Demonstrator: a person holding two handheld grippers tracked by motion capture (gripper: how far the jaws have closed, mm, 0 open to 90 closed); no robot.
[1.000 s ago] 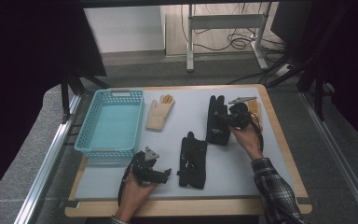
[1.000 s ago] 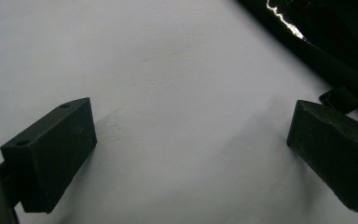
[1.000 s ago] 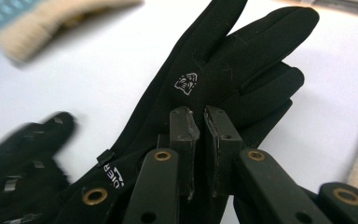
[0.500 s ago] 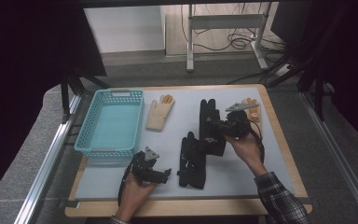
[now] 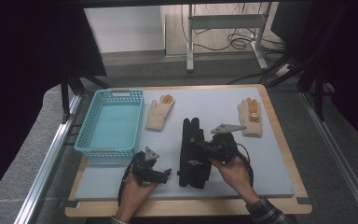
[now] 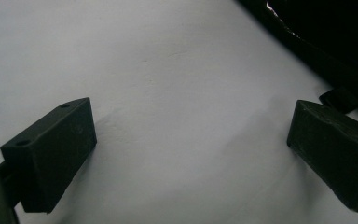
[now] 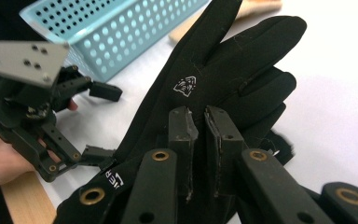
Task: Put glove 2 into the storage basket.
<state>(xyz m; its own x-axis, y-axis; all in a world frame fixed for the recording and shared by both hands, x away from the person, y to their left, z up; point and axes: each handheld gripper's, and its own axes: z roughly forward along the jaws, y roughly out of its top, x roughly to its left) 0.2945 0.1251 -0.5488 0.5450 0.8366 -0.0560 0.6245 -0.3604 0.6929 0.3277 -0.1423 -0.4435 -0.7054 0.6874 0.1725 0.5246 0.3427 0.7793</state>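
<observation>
- Leftward across the worktop (image 5: 279, 154) comes the right claw (image 5: 204, 147), clamped on a black glove (image 7: 223, 79), now laid over its twin for pairing.
- Left claw (image 5: 164, 173) waits beside them, jaws apart.

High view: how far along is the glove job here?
Nothing looks done: the light blue plastic basket is empty. In hand: the right gripper is shut on one black fabric glove, which overlaps the second black glove; the left gripper rests open on the white mat. Left: both black gloves, the cream glove with orange fingertips and its twin lie outside the basket.
</observation>
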